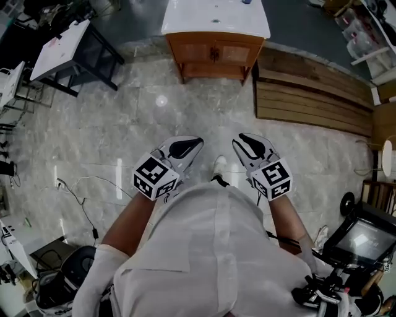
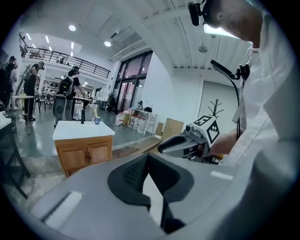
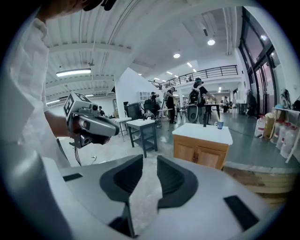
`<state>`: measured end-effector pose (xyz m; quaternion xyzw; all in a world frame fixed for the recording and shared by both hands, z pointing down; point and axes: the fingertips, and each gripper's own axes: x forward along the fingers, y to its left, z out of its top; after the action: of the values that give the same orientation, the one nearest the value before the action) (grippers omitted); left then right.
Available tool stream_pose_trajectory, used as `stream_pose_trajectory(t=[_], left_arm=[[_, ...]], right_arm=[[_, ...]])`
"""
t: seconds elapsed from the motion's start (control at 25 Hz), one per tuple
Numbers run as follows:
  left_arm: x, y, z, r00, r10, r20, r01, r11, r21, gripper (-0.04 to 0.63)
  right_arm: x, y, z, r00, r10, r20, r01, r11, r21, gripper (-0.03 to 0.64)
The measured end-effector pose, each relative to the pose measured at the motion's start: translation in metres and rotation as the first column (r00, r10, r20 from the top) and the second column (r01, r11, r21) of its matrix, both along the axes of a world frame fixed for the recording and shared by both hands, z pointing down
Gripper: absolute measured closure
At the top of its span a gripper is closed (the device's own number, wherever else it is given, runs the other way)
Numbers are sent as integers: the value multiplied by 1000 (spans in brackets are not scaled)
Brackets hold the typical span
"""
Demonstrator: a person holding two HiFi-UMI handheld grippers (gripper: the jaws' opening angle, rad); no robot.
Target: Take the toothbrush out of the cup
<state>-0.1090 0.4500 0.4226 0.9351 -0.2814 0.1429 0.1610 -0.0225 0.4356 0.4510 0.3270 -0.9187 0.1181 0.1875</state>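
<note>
In the head view the person stands on a pale stone floor (image 1: 111, 142) with both grippers held out before the chest. The left gripper (image 1: 192, 144) and the right gripper (image 1: 246, 143) sit side by side. Both point toward a wooden desk (image 1: 213, 52) with a white top, well apart from them across the floor. A small blue speck at the far edge of that top is probably the cup (image 1: 246, 2). No toothbrush can be made out from here.

In the left gripper view the jaws are closed pad against pad, with nothing between them. Beyond them the desk stands far off, and the blue cup sits on its top. A dark upright thing (image 2: 82, 116) stands just beside the cup, too small to tell whether it is a tap or something else.

In the right gripper view the jaws stand partly apart, leaving a narrow gap through which only floor shows, so this gripper is empty. The desk lies ahead and to the right, the cup on its white top. Any toothbrush in it is too small to see.

A toothbrush should handle as a light, stiff, slim thing with a smooth handle that may pivot or slip between the pads. The sensible hold is on the handle above the cup's rim, drawn straight up. The cup looks light enough to tip or drag along, so the shut gripper may need to steady it.
</note>
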Motion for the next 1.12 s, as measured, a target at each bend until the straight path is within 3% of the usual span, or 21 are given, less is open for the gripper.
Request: stream_pose_trajectory(t=[0.2,0.4,0.8,1.12], left_arm=[[36,-63,-12,999,-36,-21,37,999,27,588],[48,-104,-13,999,-48,-22,48,999,8,588],[55,-209,0,998,14,-54,-14,1000,5,588],[36,-320,-10,992,97,-78,-96,995,13,589]], right_arm=[[30,-54,3,999,-40,-12,40,999,-9,537],[42,-93,5,1000,-19,18,20,1000,-20,537],[50,-185,9,998,60,14,-60,998,-25,537],[28,-296,-6,991,130,-19,-130,991,6,537]])
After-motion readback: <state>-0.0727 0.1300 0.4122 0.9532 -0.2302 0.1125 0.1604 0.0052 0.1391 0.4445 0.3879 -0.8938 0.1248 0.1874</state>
